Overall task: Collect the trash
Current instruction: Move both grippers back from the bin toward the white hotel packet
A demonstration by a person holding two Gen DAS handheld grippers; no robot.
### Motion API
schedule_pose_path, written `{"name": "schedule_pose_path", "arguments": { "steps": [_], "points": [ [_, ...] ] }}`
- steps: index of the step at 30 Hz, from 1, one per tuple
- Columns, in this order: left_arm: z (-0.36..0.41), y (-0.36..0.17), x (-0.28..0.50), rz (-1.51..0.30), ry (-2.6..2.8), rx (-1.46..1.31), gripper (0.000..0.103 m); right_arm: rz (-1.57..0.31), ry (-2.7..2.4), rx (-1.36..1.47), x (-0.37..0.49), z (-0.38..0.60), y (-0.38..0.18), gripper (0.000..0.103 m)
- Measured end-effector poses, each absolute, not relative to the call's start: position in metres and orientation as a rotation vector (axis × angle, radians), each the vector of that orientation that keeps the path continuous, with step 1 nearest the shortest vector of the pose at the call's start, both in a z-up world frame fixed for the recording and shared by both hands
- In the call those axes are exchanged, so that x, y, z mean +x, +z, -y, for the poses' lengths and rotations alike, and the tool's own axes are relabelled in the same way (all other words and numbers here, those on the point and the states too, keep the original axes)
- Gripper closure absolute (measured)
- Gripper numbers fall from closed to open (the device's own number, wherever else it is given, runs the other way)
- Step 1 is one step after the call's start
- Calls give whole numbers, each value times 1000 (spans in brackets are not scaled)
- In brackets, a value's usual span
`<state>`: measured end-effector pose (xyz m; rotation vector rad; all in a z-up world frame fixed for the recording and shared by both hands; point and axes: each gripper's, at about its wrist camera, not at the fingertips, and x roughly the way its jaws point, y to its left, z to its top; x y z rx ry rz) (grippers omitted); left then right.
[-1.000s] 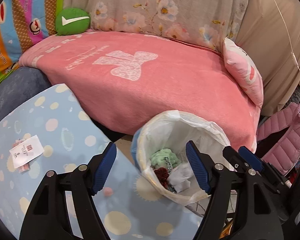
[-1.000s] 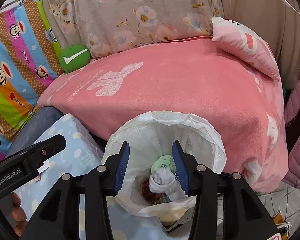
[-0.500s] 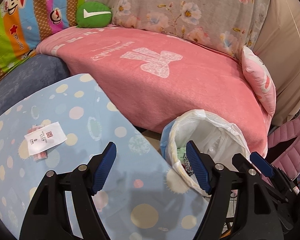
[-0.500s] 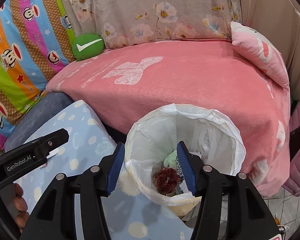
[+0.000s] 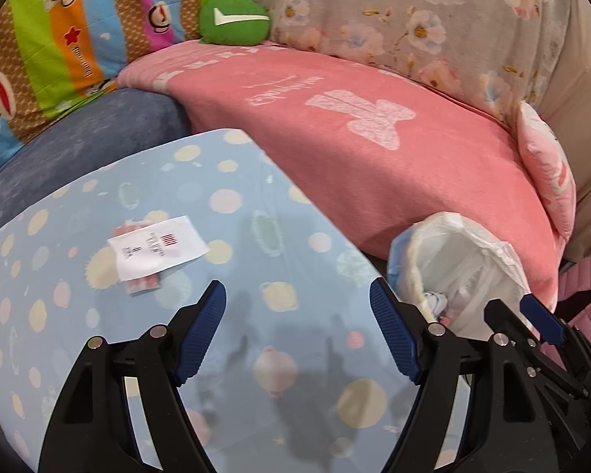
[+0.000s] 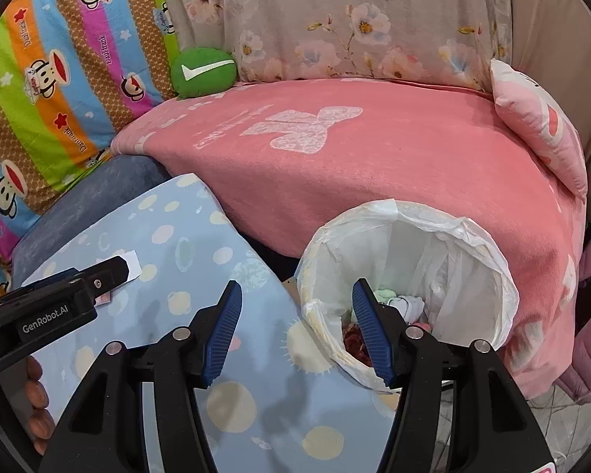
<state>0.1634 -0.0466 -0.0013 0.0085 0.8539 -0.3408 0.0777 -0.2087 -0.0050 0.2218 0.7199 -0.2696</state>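
Pale blue tabletop with pastel dots [image 5: 256,205] fills the foreground, set against a sofa draped in a pink fleece blanket [image 5: 374,149]. Behind the blanket hang a grey floral cloth [image 6: 354,19] and a striped cartoon-monkey sheet [image 6: 59,79]; a round green cushion with a white tick [image 5: 234,19] rests at their junction. A small pink pillow [image 6: 539,118] lies at the blanket's far end.

Trash item noted: a white printed paper slip [image 5: 157,246] lies flat on the tabletop, over a smaller reddish wrapper, ahead and to the left of the left gripper [image 5: 297,333]. That gripper's jaws are opening, nothing between them.

A round bin lined with a white plastic bag [image 6: 453,236] stands just beside the table edge, holding crumpled green, white and dark red waste. The right gripper [image 6: 295,331] hangs over the table edge and bin rim, jaws opening and empty.
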Motion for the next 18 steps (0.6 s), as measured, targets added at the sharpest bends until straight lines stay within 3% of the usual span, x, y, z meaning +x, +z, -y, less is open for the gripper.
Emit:
{"name": "schedule_pose_path", "arguments": {
  "steps": [13, 18],
  "points": [
    [-17, -21, 175, -905, -222, -42, 31, -754, -178, 165, 101, 159, -15, 41],
    [-52, -28, 182, -915, -159, -94, 20, -780, -131, 141, 114, 133, -24, 41]
  ]
}}
